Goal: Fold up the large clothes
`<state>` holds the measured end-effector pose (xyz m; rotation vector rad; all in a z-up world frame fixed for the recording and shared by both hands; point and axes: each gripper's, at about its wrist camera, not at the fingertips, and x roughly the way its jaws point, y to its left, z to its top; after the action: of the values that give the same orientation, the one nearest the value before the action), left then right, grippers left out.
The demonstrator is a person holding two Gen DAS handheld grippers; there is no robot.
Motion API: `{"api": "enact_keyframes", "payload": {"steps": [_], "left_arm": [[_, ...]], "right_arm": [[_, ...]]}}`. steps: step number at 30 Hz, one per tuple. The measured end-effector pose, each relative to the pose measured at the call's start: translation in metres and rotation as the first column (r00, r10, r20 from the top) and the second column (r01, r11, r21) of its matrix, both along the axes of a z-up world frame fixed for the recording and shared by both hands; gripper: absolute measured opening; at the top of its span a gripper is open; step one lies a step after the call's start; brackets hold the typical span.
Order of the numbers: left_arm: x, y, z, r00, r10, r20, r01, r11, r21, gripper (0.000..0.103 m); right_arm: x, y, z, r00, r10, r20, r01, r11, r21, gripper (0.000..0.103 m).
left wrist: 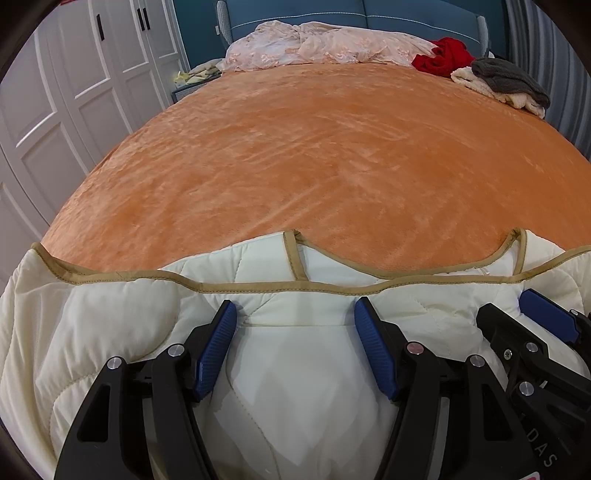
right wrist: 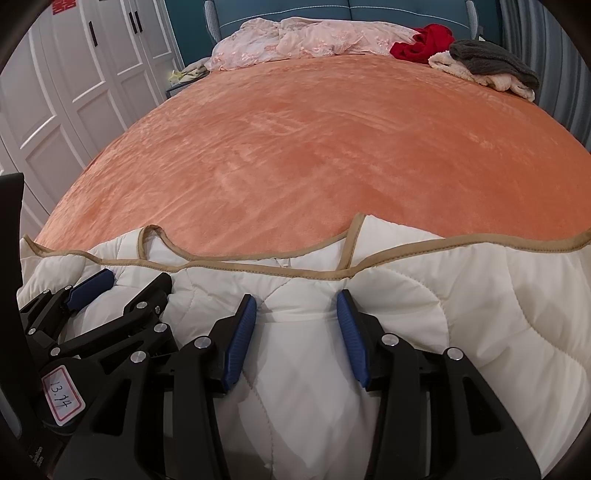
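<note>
An orange plush bedspread (left wrist: pixel 295 155) is being seen spread across the whole bed, reaching back to a blue headboard (left wrist: pixel 369 16). At the near edge of the bed, a cream quilted garment (left wrist: pixel 122 325) with tan binding (left wrist: pixel 258 286) is being kept bunched beneath both tools. A crumpled pale pink cover (left wrist: pixel 314 46) is lying by the headboard, with a grey knit (left wrist: pixel 509 79) on a cream fleece (left wrist: pixel 480 83) and a red garment (left wrist: pixel 443 55) at the far right corner. The left gripper (left wrist: pixel 295 343) is being held with jaws wide over the quilted fabric, nothing pinched. The right gripper (right wrist: pixel 297 339) is likewise being held wide apart, just beside it.
</note>
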<state>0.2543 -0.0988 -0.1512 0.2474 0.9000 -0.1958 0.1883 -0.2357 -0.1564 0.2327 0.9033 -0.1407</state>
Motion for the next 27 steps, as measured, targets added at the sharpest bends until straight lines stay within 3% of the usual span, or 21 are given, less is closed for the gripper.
{"api": "enact_keyframes", "payload": {"steps": [22, 24, 27], "left_arm": [[0.001, 0.0, 0.006, 1.0, 0.005, -0.009, -0.005, 1.0, -0.001, 0.065], [0.0, 0.012, 0.021, 0.999, 0.028, -0.022, -0.029, 0.999, -0.033, 0.066], [-0.016, 0.058, 0.057, 0.995, 0.1, -0.02, -0.102, 0.982, -0.157, 0.068]], "right_arm": [[0.002, -0.004, 0.006, 1.0, -0.008, 0.005, 0.008, 1.0, 0.006, 0.044], [-0.006, -0.009, 0.025, 0.999, -0.053, 0.004, 0.053, 0.999, -0.001, 0.044], [-0.038, -0.012, 0.062, 0.994, -0.076, 0.08, 0.076, 0.997, 0.005, 0.053]]}}
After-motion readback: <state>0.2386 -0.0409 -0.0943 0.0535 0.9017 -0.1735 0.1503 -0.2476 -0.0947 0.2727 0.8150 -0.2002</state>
